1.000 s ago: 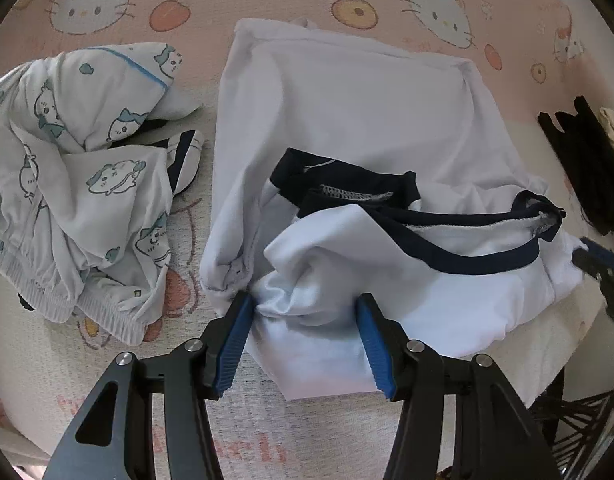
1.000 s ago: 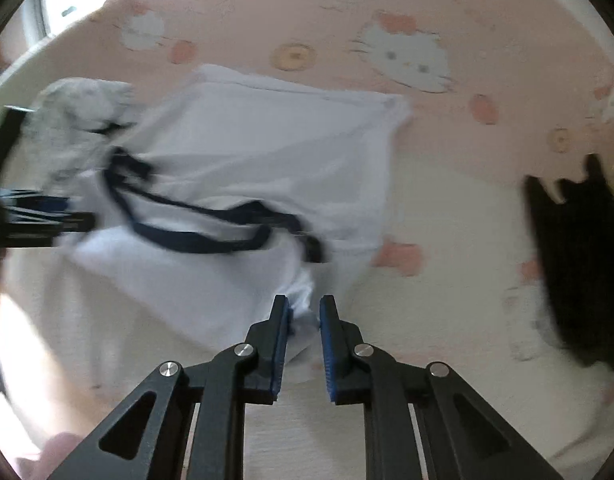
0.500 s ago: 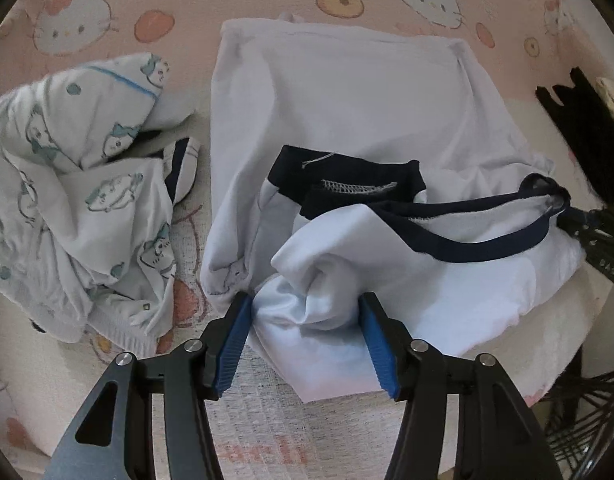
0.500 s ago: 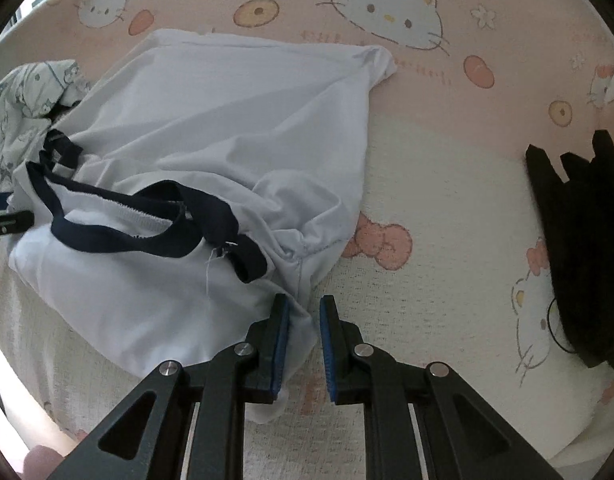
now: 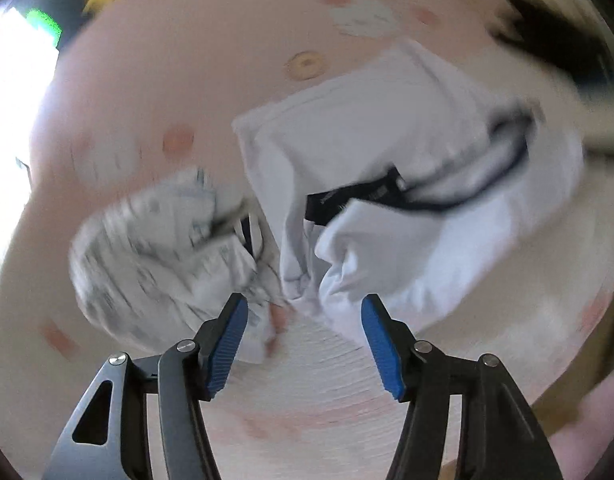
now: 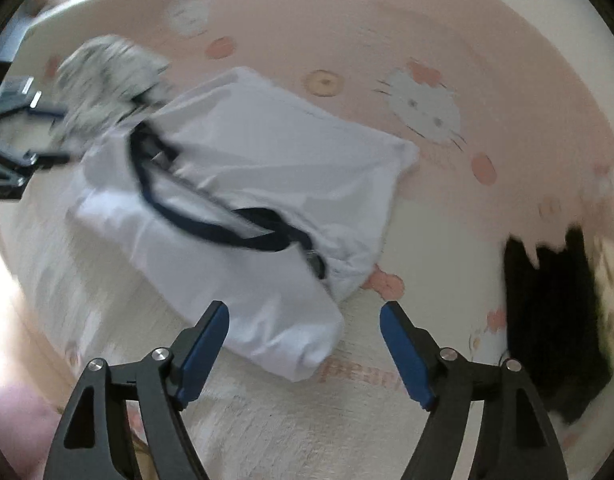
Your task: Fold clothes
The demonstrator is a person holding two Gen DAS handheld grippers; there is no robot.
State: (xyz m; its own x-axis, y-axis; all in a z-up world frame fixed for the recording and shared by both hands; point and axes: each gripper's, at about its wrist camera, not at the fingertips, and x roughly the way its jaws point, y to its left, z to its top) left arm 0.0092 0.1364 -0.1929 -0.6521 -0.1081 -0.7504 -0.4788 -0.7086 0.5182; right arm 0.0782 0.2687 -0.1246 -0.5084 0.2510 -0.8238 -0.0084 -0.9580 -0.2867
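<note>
bedsheet print (image 6: 359, 374): pink lettering just ahead of the right gripper's fingers, partly covered by the white garment (image 6: 267, 200); motion-blurred, looks like "Pear…", the rest can't be made out
cat-face motifs on sheet (image 6: 425, 106): picture only, no lettering with them
white garment, dark trim: a pale mark on the dark band in the left wrist view (image 5: 353, 202), too blurred to read
patterned garment (image 5: 163, 256): print smeared, nothing legible
other text, numbers, brands: none readable
</note>
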